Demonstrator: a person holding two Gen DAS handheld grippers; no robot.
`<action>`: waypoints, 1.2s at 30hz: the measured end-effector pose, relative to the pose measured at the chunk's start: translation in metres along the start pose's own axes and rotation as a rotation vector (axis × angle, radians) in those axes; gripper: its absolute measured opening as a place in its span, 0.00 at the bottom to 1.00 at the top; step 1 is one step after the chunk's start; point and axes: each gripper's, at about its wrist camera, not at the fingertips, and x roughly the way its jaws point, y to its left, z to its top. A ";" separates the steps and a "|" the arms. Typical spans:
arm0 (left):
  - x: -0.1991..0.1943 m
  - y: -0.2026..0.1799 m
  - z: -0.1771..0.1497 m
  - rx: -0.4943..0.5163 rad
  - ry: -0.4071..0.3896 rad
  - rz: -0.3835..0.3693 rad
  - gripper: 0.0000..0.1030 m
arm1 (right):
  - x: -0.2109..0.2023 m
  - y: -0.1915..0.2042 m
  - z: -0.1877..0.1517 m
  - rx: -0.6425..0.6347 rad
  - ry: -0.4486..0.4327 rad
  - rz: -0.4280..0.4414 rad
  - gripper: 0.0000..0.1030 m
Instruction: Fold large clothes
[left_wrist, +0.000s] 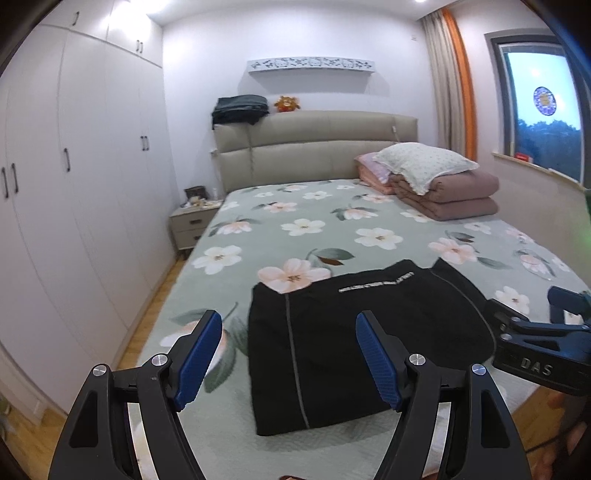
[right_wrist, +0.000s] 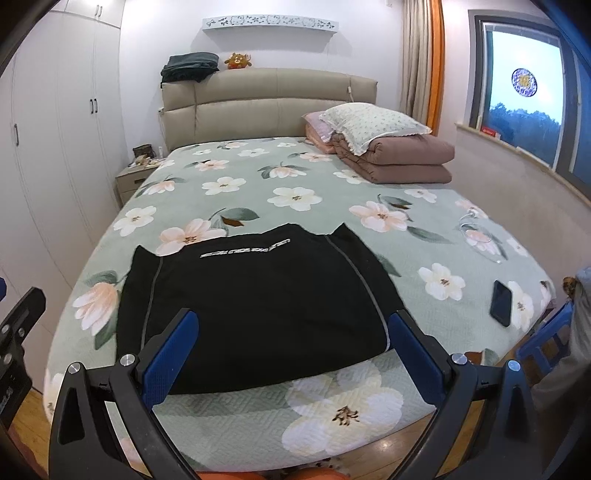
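Observation:
A black garment with grey seams and a white logo line lies folded flat on the floral bedspread near the foot of the bed. It also shows in the right wrist view. My left gripper is open and empty, held above the garment's left part. My right gripper is open and empty, held over the garment's near edge. The right gripper's body shows at the right edge of the left wrist view.
A folded brown quilt with a pillow sits at the bed's far right. A black phone and a white cable lie on the bed's right side. A nightstand and wardrobes stand left. Wood floor runs beside the bed.

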 end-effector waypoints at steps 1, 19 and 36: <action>0.001 -0.001 0.000 0.004 0.001 0.001 0.74 | 0.001 0.000 0.000 -0.001 0.002 -0.001 1.00; 0.027 -0.015 -0.007 0.036 0.032 0.070 0.74 | 0.029 -0.001 -0.004 -0.002 0.033 -0.030 1.00; 0.053 -0.011 -0.016 0.002 0.050 0.120 0.74 | 0.060 -0.003 -0.014 0.023 0.095 -0.009 1.00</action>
